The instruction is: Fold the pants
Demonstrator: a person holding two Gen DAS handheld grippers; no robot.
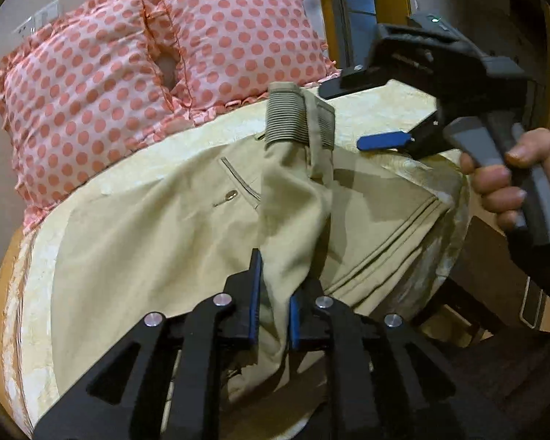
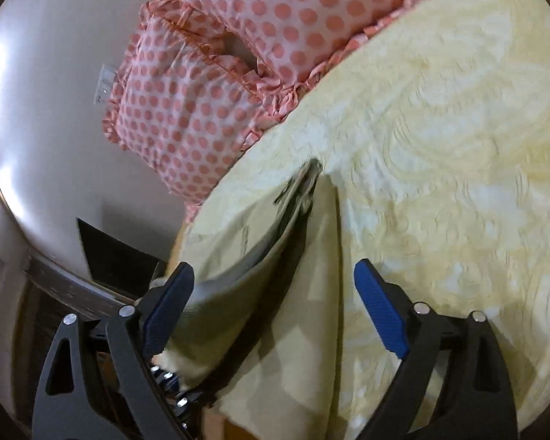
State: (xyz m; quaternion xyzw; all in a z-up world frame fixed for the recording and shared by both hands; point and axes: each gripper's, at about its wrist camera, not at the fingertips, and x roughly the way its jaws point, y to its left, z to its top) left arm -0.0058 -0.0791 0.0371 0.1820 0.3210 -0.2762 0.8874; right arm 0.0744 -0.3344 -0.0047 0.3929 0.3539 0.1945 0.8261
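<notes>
Yellow bedspread (image 2: 440,146) under khaki pants (image 1: 146,242), left gripper (image 1: 273,308) clenched on fabric (lifted), right gripper (image 2: 275,315) wide-spread above.

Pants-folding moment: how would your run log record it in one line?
step: folding | left gripper: shut on pants, fabric lifted | right gripper: open, above pants | surface: bed | pillows: beside pants

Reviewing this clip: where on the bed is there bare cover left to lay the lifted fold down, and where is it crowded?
Bare yellow bedspread lies right of the pants, running up to the polka-dot pillows. The pillows crowd the head end. The left gripper is shut on pants fabric; the right gripper hangs open over it.
</notes>
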